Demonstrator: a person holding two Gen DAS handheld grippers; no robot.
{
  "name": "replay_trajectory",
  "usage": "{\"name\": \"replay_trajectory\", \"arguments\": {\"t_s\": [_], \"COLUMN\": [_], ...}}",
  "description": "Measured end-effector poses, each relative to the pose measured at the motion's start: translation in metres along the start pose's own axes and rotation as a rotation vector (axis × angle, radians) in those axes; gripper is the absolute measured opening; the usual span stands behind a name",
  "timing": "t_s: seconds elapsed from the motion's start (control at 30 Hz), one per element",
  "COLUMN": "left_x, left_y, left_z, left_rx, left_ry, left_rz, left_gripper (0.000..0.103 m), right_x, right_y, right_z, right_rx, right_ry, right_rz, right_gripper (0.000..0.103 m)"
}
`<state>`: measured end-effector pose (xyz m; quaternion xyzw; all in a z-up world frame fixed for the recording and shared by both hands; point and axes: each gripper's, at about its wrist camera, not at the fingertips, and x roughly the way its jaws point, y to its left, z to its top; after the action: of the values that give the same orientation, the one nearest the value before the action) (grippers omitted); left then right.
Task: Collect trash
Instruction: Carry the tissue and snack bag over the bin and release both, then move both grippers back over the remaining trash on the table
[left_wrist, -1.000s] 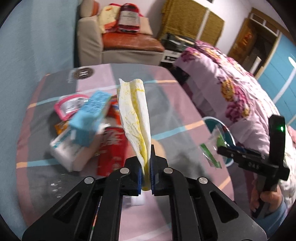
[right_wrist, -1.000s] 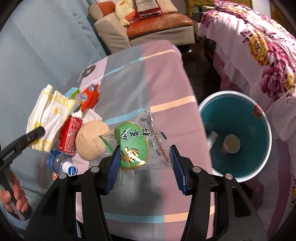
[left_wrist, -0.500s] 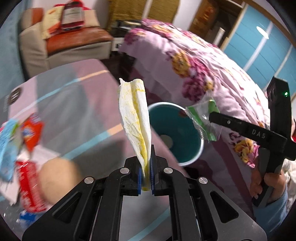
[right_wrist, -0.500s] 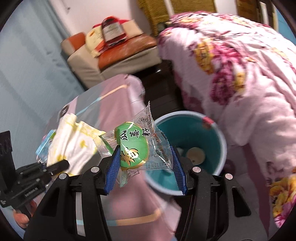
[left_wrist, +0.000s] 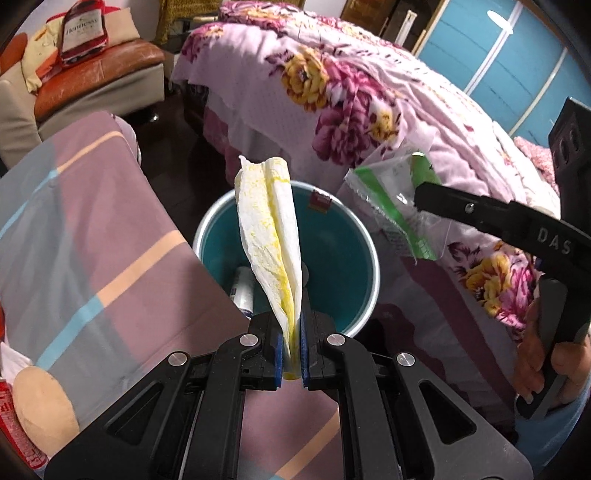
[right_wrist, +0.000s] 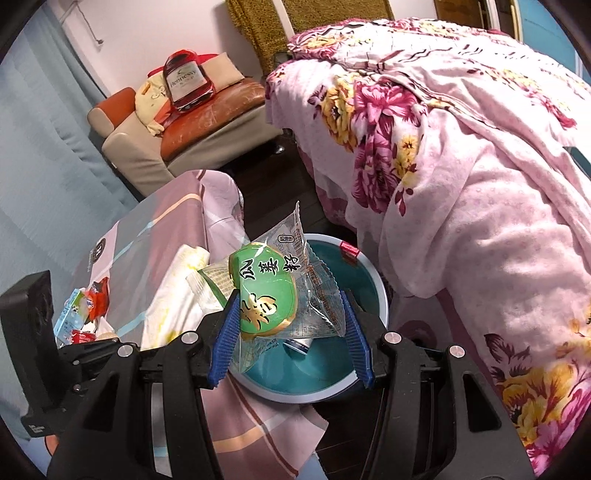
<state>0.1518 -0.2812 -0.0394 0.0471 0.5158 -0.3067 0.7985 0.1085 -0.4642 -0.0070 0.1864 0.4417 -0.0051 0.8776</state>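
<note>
My left gripper (left_wrist: 292, 354) is shut on a folded white napkin with yellow stains (left_wrist: 271, 236), which stands up over the teal trash bin (left_wrist: 332, 258). My right gripper (right_wrist: 291, 332) is shut on a clear snack wrapper with a green label (right_wrist: 273, 295), held above the same bin (right_wrist: 369, 280). In the left wrist view the right gripper (left_wrist: 436, 199) holds that wrapper (left_wrist: 395, 199) to the bin's right. A small bottle (left_wrist: 242, 288) lies inside the bin. The napkin (right_wrist: 177, 295) also shows at the left of the right wrist view.
The table with a striped pink cloth (left_wrist: 92, 229) lies left of the bin, with a round bun (left_wrist: 40, 406) and a red can (left_wrist: 14, 435) on it. A floral bed cover (right_wrist: 461, 166) hangs right of the bin. A sofa (right_wrist: 192, 122) stands behind.
Both grippers swung from over the table to above the teal bin, each keeping its grip. The table's trash slid out to the left of both views.
</note>
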Motion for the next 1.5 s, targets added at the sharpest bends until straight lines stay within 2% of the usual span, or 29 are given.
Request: {"name": "replay_trajectory", "arguments": {"t_s": [0.3, 0.37, 0.4, 0.43, 0.5, 0.53, 0.63, 0.8, 1.07, 1.27, 1.33, 1.5], "left_x": [0.017, 0.018, 0.018, 0.017, 0.012, 0.010, 0.004, -0.003, -0.013, -0.027, -0.032, -0.043], "left_y": [0.007, 0.008, 0.008, 0.008, 0.008, 0.008, 0.011, 0.023, 0.043, 0.058, 0.063, 0.076], "left_z": [0.003, 0.002, 0.002, 0.001, 0.000, 0.001, 0.001, -0.004, -0.020, -0.031, -0.036, -0.046], "left_rx": [-0.018, -0.018, -0.015, -0.013, -0.009, -0.008, -0.011, -0.044, -0.088, -0.105, -0.113, -0.139], "left_ry": [0.026, 0.031, 0.030, 0.025, -0.012, -0.026, -0.042, -0.037, -0.020, -0.026, -0.030, -0.031], "left_rz": [0.002, 0.011, 0.018, 0.026, 0.058, 0.066, 0.072, 0.095, 0.132, 0.153, 0.157, 0.164], "left_gripper": [0.009, 0.016, 0.029, 0.050, 0.075, 0.081, 0.088, 0.094, 0.095, 0.095, 0.095, 0.095], "right_x": [0.011, 0.012, 0.013, 0.013, 0.014, 0.014, 0.016, 0.021, 0.040, 0.051, 0.054, 0.056], "right_y": [-0.007, -0.008, -0.009, -0.008, -0.008, -0.007, -0.006, 0.000, 0.017, 0.030, 0.034, 0.039], "right_z": [-0.001, 0.000, 0.000, -0.001, -0.001, -0.001, -0.001, -0.001, -0.010, -0.016, -0.018, -0.021], "right_rx": [0.003, 0.005, 0.006, 0.006, 0.006, 0.004, 0.002, -0.016, -0.049, -0.070, -0.073, -0.050], "right_ry": [0.022, 0.025, 0.025, 0.026, 0.028, 0.029, 0.034, 0.049, 0.109, 0.150, 0.165, 0.192], "right_rz": [-0.014, -0.018, -0.020, -0.022, -0.023, -0.024, -0.026, -0.030, -0.030, -0.034, -0.034, -0.019], "right_gripper": [0.050, 0.050, 0.050, 0.050, 0.050, 0.050, 0.051, 0.051, 0.052, 0.056, 0.064, 0.068]}}
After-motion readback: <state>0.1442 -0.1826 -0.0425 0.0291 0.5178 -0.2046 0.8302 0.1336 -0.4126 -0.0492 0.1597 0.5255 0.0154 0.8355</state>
